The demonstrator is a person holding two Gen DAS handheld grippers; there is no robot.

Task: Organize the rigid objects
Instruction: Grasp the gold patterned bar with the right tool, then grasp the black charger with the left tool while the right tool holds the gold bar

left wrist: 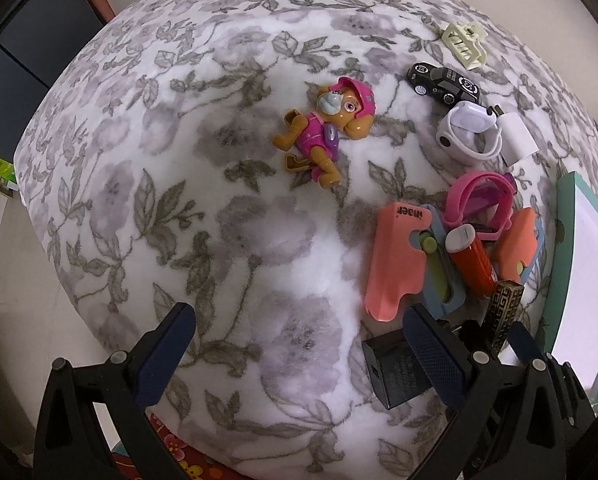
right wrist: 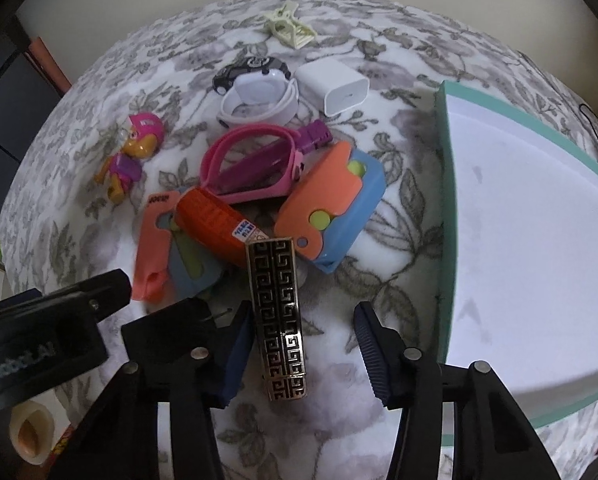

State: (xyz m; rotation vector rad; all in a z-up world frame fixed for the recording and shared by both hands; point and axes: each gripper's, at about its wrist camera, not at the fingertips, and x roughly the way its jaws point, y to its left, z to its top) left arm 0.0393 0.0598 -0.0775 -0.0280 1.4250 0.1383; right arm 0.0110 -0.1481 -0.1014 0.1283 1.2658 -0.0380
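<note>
Nothing lies in the tray [right wrist: 519,208] at frame right yet. The toys cluster mid-frame; the right gripper [right wrist: 303,344] is spread around the gold case [right wrist: 277,312], the left gripper [left wrist: 299,340] spread, empty.

- Fuzzy, matt floral blanket [left wrist: 259,240].
- Glossy hard plastic pup figure [left wrist: 327,128].
- Shiny black-and-gold patterned case [right wrist: 277,316], metallic in look.
- Smooth white plastic charger [right wrist: 337,88].
- Translucent glossy orange tube [right wrist: 215,220].
- Matt white box interior [right wrist: 519,240].
- Ribbed dark blue pads [right wrist: 373,348] on the right gripper [right wrist: 299,354].
</note>
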